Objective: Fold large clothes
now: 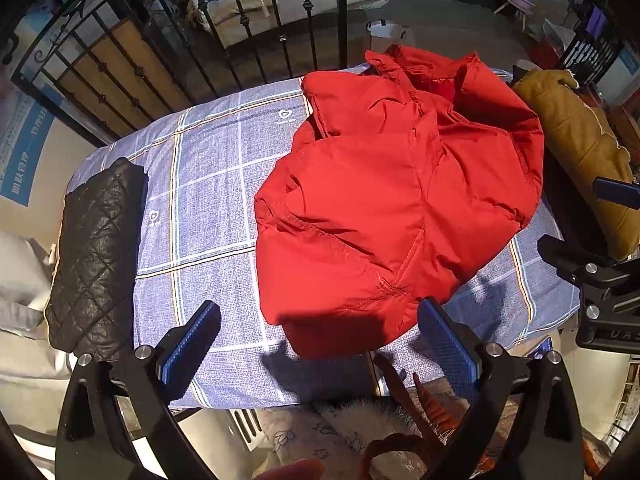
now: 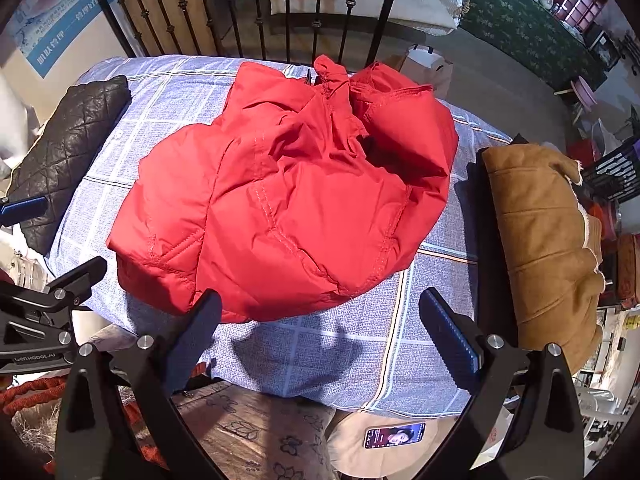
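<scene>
A red puffer jacket [image 1: 384,200] lies crumpled in a loose heap on the blue checked table cover [image 1: 208,184]; it also shows in the right wrist view [image 2: 280,200]. My left gripper [image 1: 320,344] is open and empty, just in front of the jacket's near hem. My right gripper [image 2: 320,332] is open and empty, also just short of the near hem. Each gripper shows at the edge of the other's view: the right one [image 1: 600,240] and the left one [image 2: 40,248].
A folded black quilted jacket [image 1: 96,256] lies at the table's left end, also in the right wrist view [image 2: 68,152]. A folded tan coat [image 2: 548,248] lies at the right end. A black iron railing [image 1: 240,32] stands behind the table. A phone [image 2: 394,435] lies on a cushion below.
</scene>
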Demonstrator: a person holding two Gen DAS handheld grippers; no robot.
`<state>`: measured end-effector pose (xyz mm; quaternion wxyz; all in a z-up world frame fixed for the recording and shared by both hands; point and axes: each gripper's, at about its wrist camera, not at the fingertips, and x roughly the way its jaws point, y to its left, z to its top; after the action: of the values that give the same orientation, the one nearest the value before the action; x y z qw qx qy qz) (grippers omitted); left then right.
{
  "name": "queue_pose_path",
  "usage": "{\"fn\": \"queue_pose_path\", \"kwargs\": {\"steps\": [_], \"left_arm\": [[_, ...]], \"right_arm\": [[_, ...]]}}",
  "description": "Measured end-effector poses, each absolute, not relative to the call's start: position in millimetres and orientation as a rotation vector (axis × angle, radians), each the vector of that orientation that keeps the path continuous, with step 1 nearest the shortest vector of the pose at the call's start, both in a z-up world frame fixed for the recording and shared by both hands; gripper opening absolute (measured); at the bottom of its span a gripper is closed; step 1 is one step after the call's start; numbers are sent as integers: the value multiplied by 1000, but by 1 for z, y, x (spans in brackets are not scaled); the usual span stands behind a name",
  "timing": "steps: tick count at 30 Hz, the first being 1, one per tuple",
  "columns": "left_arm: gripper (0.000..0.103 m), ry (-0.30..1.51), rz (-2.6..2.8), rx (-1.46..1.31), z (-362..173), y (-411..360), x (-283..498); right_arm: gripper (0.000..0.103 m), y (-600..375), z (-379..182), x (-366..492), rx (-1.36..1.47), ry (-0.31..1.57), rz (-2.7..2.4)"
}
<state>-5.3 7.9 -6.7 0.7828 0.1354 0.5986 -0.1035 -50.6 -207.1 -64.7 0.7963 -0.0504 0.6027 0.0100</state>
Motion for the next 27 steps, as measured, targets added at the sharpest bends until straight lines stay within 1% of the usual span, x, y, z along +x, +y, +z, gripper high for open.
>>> {"fn": "queue_pose_path", "kwargs": {"steps": [27], "left_arm": [[97,1314,-225,287,-10,8,-9]], "right_arm": [[97,-205,-65,-50,-107,1294,23]]}}
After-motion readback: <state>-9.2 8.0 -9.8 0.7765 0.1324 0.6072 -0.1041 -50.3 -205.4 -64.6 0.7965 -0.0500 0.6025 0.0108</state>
